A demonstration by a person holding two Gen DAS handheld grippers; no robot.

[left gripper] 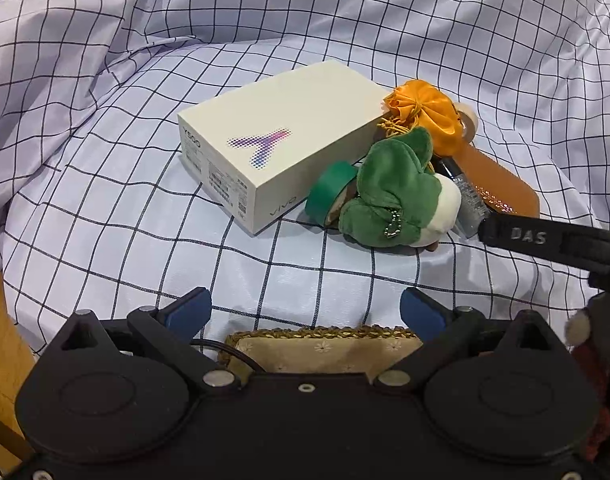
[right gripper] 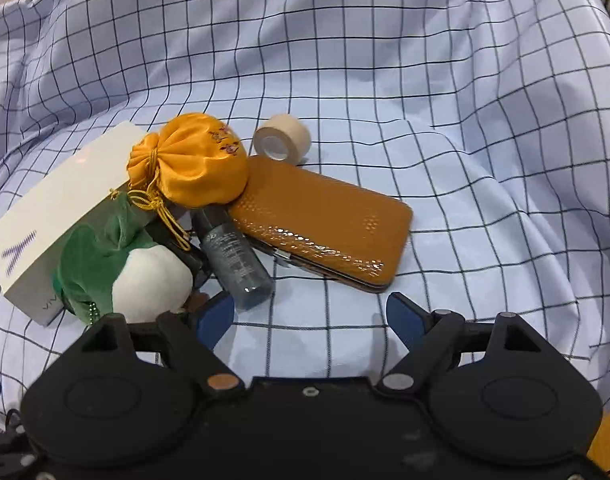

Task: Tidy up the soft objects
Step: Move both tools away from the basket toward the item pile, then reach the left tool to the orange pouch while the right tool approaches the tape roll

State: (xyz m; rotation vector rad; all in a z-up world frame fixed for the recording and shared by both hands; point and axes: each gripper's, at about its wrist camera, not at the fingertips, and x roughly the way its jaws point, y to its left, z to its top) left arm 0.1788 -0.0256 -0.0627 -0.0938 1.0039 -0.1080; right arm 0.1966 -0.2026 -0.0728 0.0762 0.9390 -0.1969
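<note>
Nearest the lens in the left wrist view is the left gripper point(left gripper: 305, 312), its blue-padded fingers spread wide with nothing between them; just under them lies a woven straw basket with a beige flowered cloth lining point(left gripper: 265, 336), only its near rim in view.

Going left to right from there: a white rectangular cardboard phone box point(left gripper: 273, 140) lies at about eleven o'clock, a green roll of tape point(left gripper: 329, 192) leans on its near corner at twelve, and the green and white plush toy with a small metal bead chain point(left gripper: 393, 196) sits touching the roll at about one o'clock. Behind it at one o'clock rests the orange satin drawstring pouch point(left gripper: 421, 114).

In the right wrist view the right gripper point(right gripper: 311, 318) is also wide and empty. The plush toy point(right gripper: 145, 272) lies at about ten o'clock, just beside its left fingertip; its long axis seems to run from upper left to lower right, though the fisheye warps it. The right hand is clearly the nearer one. A grey-blue clear plastic spray bottle point(right gripper: 237, 264) sits at eleven, the glossy orange hard clasp case point(right gripper: 325, 224) at twelve, a beige tape roll point(right gripper: 281, 140) beyond it.
</note>
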